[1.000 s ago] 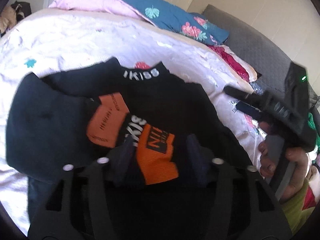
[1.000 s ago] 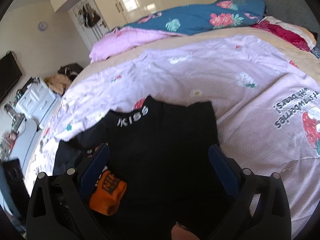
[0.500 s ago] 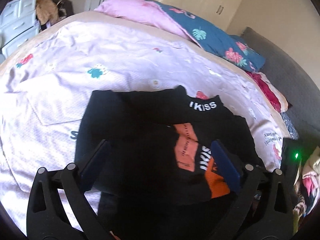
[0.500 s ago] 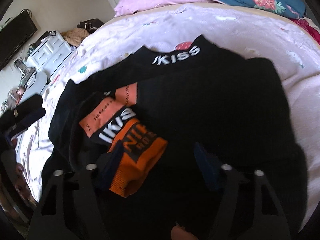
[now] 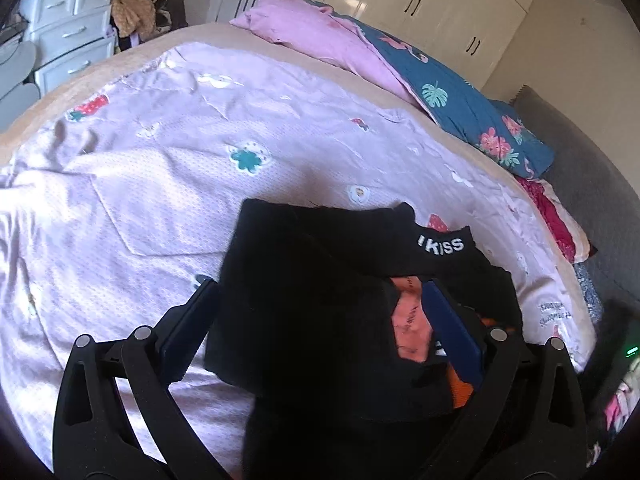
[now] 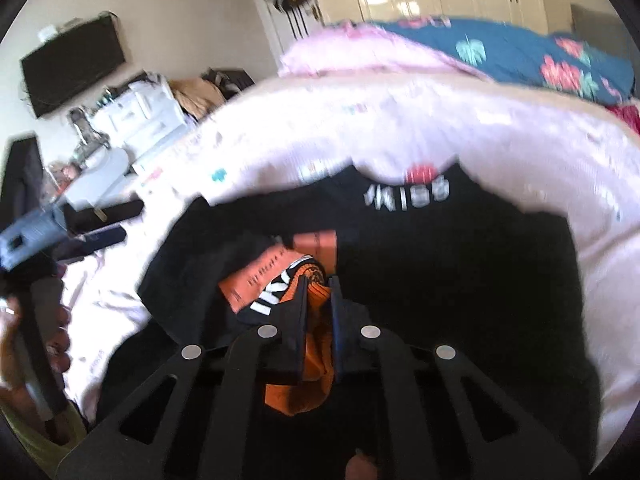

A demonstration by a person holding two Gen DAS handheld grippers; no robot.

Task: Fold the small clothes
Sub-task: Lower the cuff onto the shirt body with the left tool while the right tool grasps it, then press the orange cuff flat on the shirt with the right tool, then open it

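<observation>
A black top [image 5: 320,304] with a white "KISS" collar [image 5: 440,246] lies on the lilac bed cover; it also shows in the right wrist view [image 6: 460,272]. Its orange and black sleeve cuff [image 6: 316,344] lies folded across the body. My right gripper [image 6: 318,288] is shut on the orange cuff. My left gripper [image 5: 320,308] is open, its fingers [image 5: 188,332] straddling the folded left side of the top just above the cloth. The left gripper shows from the side in the right wrist view [image 6: 92,224].
The lilac bed cover [image 5: 160,184] spreads to the left and far side. Pink and blue floral bedding [image 5: 400,68] lies at the back. White drawers [image 5: 68,40] stand beyond the bed's left edge. A grey headboard [image 5: 580,184] is on the right.
My right gripper has closed on the orange cuff. My left gripper has opened and shifted left over the top's left side.
</observation>
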